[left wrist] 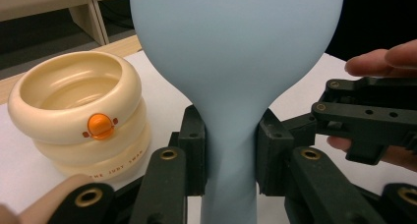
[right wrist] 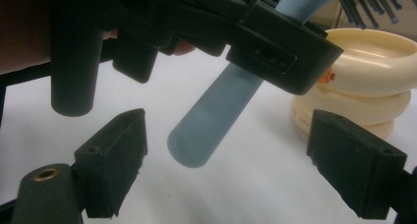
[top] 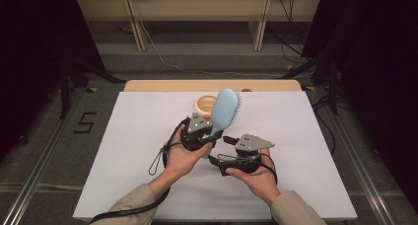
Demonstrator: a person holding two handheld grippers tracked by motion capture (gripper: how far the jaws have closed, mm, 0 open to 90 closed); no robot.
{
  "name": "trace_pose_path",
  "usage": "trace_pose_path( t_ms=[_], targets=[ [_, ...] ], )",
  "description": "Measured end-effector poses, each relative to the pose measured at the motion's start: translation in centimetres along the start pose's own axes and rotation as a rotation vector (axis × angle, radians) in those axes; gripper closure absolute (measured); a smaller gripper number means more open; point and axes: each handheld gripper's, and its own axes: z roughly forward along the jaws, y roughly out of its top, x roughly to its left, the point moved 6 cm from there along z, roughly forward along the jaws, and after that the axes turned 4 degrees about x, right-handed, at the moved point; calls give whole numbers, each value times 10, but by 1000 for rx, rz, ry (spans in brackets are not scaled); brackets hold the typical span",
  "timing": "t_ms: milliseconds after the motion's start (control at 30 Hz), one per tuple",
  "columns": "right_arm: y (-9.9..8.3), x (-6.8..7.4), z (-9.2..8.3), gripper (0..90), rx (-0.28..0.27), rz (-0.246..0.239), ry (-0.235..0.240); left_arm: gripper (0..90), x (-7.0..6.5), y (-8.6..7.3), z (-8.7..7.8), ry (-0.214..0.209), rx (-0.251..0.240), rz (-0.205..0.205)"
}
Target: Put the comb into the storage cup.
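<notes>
A light blue hairbrush [top: 225, 111] stands tilted above the white table, bristles facing right in the high view. My left gripper [top: 209, 136] is shut on its narrow neck; in the left gripper view both pads [left wrist: 195, 153] press the blue handle [left wrist: 230, 150]. The handle's rounded end [right wrist: 196, 145] hangs free in front of my right gripper [right wrist: 226, 172], whose jaws stand wide apart with nothing between them. In the high view the right gripper [top: 221, 148] sits just right of the left one, pointing left. A cream ringed cup [top: 204, 104] stands behind the brush.
The cream cup [left wrist: 78, 116] has an orange bead on its side and sits near the table's far edge. White table surface [top: 305, 151] spreads to both sides. Wooden shelving legs and cables lie beyond the table.
</notes>
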Motion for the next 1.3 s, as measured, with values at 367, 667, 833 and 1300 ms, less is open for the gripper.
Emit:
trace_pose_path(
  t_ms=[367,667,833,1300],
  targets=[
    [-2,0,9,164,17,0,5,697,-3,1,-1,-7,-8,5],
    [1,1,13,167,15,4,7,697,-6,1,0,-15,-8,5],
    [2,0,15,168,16,5,7,697,-8,-1,1,-21,-4,8],
    [3,0,19,185,12,10,4,697,-12,-1,2,-28,-6,17]
  ],
)
